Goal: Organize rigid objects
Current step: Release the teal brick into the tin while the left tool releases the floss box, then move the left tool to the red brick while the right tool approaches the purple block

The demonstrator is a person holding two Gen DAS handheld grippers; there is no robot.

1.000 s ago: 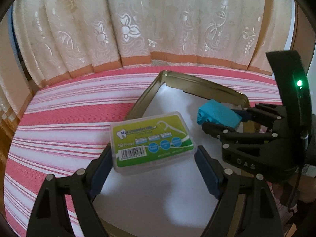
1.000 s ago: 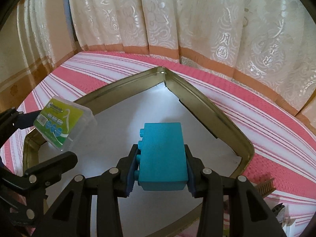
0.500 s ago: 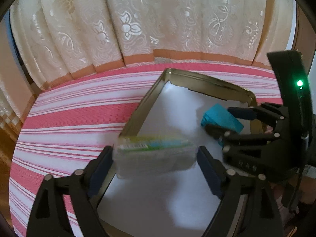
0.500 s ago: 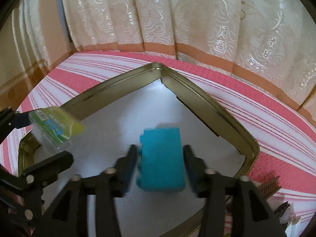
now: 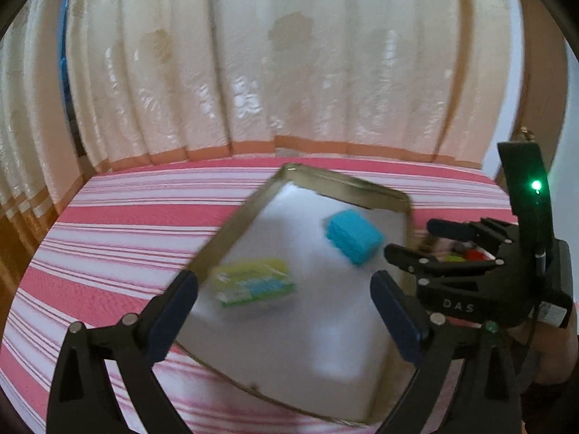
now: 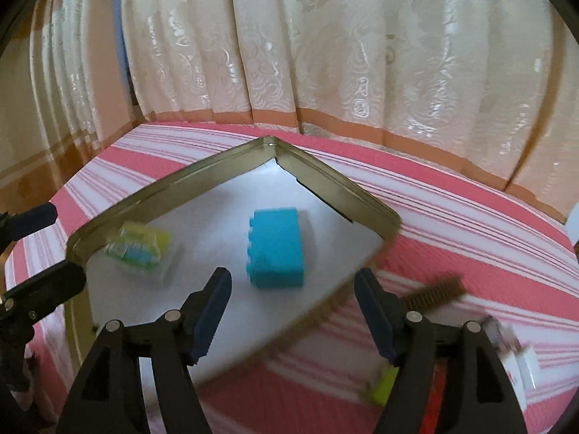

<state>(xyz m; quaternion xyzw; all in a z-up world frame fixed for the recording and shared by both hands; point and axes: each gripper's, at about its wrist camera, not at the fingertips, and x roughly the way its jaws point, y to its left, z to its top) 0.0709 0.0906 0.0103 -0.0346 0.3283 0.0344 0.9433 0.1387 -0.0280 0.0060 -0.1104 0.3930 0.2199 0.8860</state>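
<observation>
A gold-rimmed tray (image 5: 235, 228) (image 6: 181, 184) with a white floor lies on the striped cloth. A green floss-pick box (image 5: 253, 282) (image 6: 139, 249) lies in it near its left rim. A blue toy brick (image 5: 353, 235) (image 6: 277, 247) lies in the tray's middle. My left gripper (image 5: 284, 311) is open and empty, raised just behind the floss box. My right gripper (image 6: 291, 311) is open and empty, raised behind the brick; it also shows in the left wrist view (image 5: 423, 240).
A brown brush (image 6: 434, 291), a yellow-green item (image 6: 383, 385), a white card (image 6: 521, 369) and something red lie on the cloth right of the tray. Cream curtains (image 6: 325, 54) hang close behind the table's far edge.
Both grippers opened and pulled back and up. The floss box and the blue brick dropped from the jaws onto the tray floor.
</observation>
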